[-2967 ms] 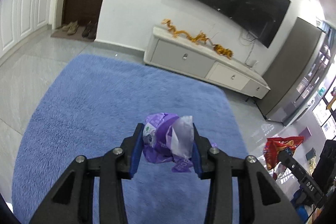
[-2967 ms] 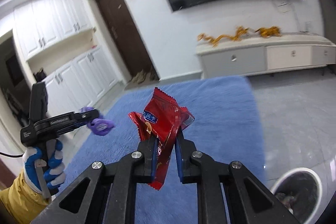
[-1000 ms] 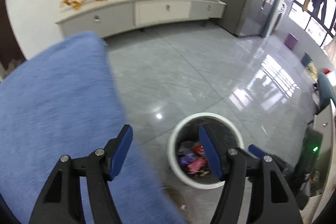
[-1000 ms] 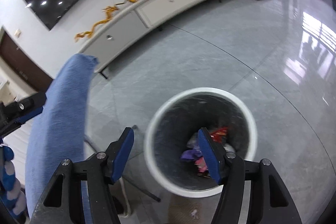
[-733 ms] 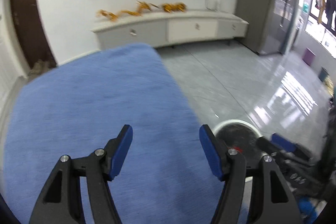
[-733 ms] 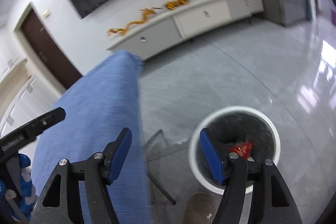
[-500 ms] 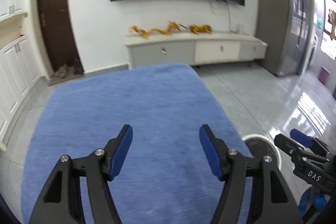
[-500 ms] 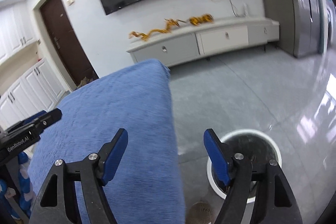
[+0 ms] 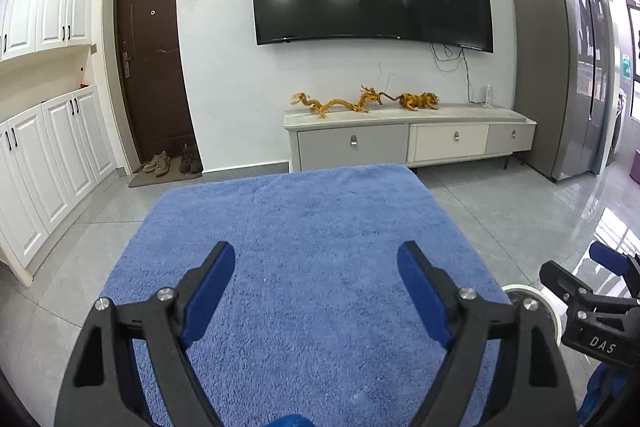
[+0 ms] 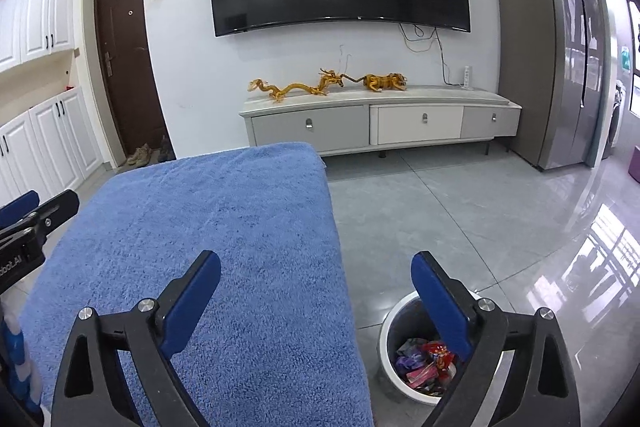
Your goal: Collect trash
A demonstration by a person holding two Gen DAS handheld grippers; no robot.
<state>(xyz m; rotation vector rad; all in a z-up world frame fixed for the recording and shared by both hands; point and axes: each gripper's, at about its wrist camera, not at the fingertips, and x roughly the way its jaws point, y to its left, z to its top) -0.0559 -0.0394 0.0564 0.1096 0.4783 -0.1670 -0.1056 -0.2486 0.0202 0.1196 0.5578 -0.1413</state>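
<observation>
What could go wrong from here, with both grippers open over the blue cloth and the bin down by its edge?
1. The trash bin stands on the floor right beside the blue cloth's edge, so a low swing of the right gripper could knock it and spill the wrappers.
2. The left gripper and the right one work close together, so they might collide.

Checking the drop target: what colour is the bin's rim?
White rim on the bin, clearest in the right wrist view.
</observation>
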